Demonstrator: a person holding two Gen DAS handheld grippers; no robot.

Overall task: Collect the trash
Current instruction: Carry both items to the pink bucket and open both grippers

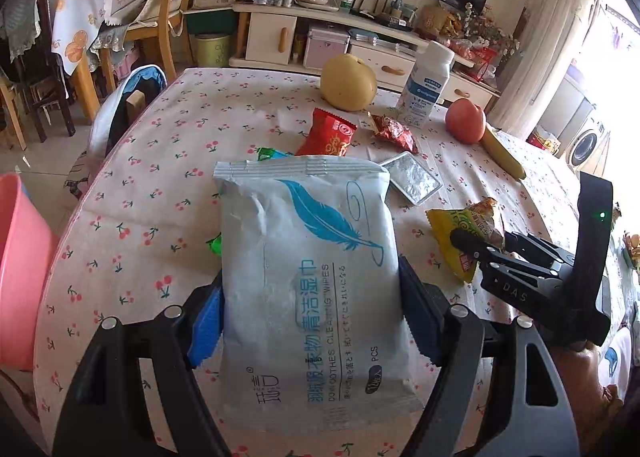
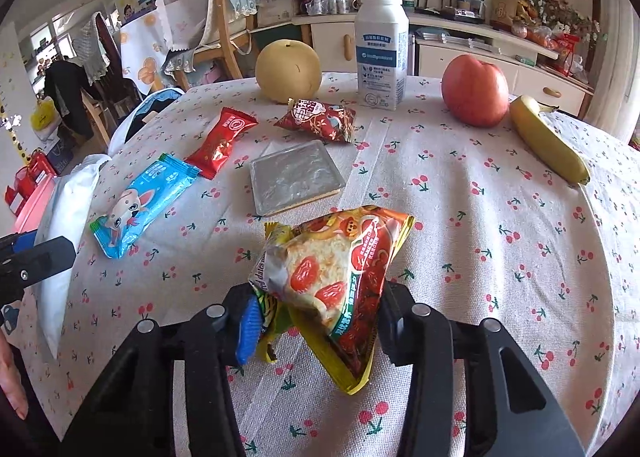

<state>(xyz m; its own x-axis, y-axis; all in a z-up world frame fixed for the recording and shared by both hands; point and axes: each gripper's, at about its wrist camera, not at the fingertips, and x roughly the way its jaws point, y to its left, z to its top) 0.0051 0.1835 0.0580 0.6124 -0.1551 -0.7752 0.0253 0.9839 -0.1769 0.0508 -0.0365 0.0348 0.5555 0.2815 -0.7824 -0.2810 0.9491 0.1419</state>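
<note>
A white wipes pack (image 1: 304,257) with a blue feather print stands between the blue pads of my left gripper (image 1: 312,309), which is shut on its sides above the cherry-print tablecloth (image 1: 132,217). It shows as a white edge (image 2: 68,225) in the right wrist view, beside the left gripper (image 2: 32,257). My right gripper (image 2: 320,317) is shut on a crumpled yellow and red snack bag (image 2: 332,265), also seen as the snack bag (image 1: 460,225) at the right gripper's (image 1: 480,249) tips. On the cloth lie a blue wrapper (image 2: 144,201), a red wrapper (image 2: 220,141), a dark red wrapper (image 2: 320,119) and a silver foil tray (image 2: 296,175).
A pink bin (image 1: 20,269) stands off the table's left edge. At the far side of the table are a pear (image 2: 288,69), a white bottle (image 2: 382,45), an apple (image 2: 474,91) and a banana (image 2: 548,141). Chairs and a cabinet stand beyond.
</note>
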